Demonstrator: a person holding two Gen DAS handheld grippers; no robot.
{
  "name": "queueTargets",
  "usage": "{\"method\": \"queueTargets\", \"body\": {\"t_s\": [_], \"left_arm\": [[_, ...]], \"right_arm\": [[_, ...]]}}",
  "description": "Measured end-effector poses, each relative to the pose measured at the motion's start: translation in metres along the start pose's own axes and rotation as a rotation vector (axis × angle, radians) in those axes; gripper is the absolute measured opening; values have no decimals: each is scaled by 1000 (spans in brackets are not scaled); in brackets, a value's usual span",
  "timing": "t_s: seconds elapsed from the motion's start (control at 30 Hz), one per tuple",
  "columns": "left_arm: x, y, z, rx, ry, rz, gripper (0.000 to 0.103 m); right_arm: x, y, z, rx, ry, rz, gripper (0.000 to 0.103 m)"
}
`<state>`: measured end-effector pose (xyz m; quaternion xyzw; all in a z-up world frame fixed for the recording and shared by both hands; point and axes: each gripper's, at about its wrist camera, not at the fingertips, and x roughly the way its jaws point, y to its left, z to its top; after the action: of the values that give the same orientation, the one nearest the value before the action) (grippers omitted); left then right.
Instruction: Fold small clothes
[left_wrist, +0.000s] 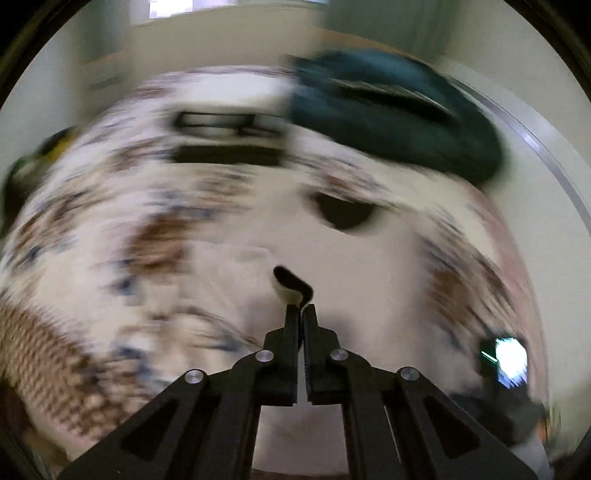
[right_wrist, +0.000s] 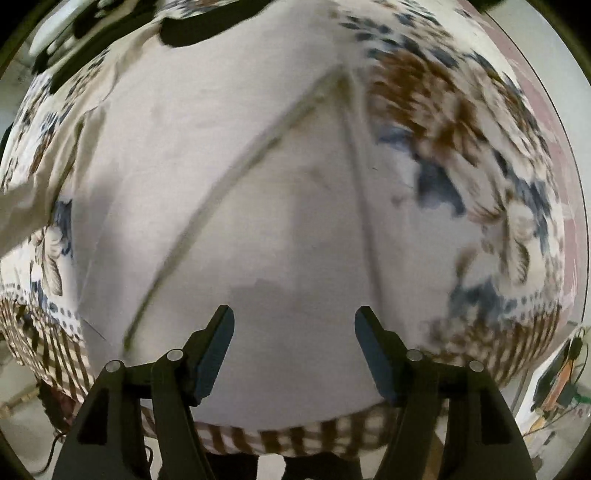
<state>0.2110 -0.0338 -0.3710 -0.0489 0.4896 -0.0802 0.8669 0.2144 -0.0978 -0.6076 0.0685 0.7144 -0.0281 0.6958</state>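
Observation:
A cream-white garment with black trim (left_wrist: 332, 258) lies spread on a floral tablecloth (left_wrist: 110, 206). My left gripper (left_wrist: 301, 308) is shut on a fold of its edge, white cloth with a black rim sticking up between the fingertips. In the right wrist view the same white garment (right_wrist: 221, 166) fills the frame, with a raised seam running diagonally. My right gripper (right_wrist: 294, 325) is open, its fingers spread wide just above the cloth, holding nothing. The left view is motion-blurred.
A dark teal garment (left_wrist: 399, 110) is piled at the far right of the table. A black-and-white patterned cloth (right_wrist: 184, 22) lies at the far edge. The table's edge (right_wrist: 569, 206) curves along the right. Cluttered wiring (right_wrist: 557, 384) is beyond it.

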Motion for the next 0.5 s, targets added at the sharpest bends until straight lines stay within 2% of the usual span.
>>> {"method": "queueTargets", "body": {"t_s": [0.1,0.17,0.3,0.37,0.43,0.47,0.5], "left_arm": [[32,-74,-28,167,104,-133,1],[50,-107,-48,239,164,-184,1],[80,-147,-79,337,253,-225,1],[93,-153,-88,355,294,-222,3],[109,-151,-94,336,372,-220,4],[109,-151,-97,329,392,-219,9],[112,-148,-99,318,416,-217,27]], "right_arm": [[1,-45,-17,32,19,-25,70],[4,-77,-29,60,40,-38,70],[10,-140,-56,104,84,-58,70],[12,-164,-68,114,94,-57,70],[10,-191,-78,131,108,-24,70],[9,-207,-84,140,109,-7,70],[4,-223,-87,152,105,12,70]]}}
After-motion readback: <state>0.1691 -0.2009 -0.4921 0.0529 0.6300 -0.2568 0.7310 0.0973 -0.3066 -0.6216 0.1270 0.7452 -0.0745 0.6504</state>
